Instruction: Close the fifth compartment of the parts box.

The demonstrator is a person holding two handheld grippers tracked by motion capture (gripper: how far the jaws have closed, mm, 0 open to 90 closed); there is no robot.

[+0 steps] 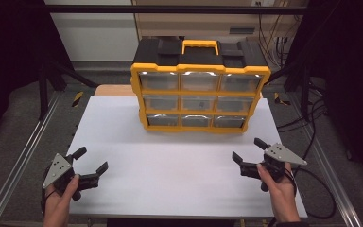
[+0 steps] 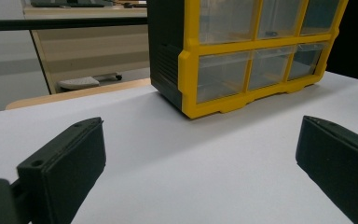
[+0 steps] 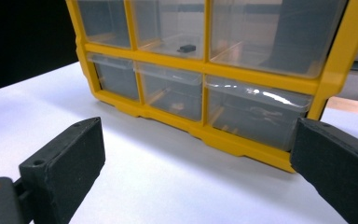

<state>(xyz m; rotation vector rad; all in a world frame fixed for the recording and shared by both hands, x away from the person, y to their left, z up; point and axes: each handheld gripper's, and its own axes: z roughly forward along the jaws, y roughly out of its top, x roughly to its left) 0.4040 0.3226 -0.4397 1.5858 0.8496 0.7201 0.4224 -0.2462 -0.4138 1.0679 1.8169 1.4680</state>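
Observation:
A yellow and black drawer organizer (image 1: 198, 90) with clear drawers in three rows stands upright at the back middle of the white table (image 1: 170, 179). All its drawers look closed. A small dark item (image 3: 186, 47) lies in a middle drawer. My left gripper (image 1: 91, 161) rests near the front left of the table, open, nothing between its jaws. Near the front right, my right gripper (image 1: 249, 150) is open and empty too. The organizer (image 2: 242, 60) lies ahead of the left gripper's jaws at a distance, and the organizer (image 3: 205, 79) is closer in the right gripper view.
Metal frame rails (image 1: 23, 156) run along both sides of the table. Cables (image 1: 312, 123) trail on the floor to the right. A wooden bench top (image 1: 113, 90) sits behind the table's left back edge.

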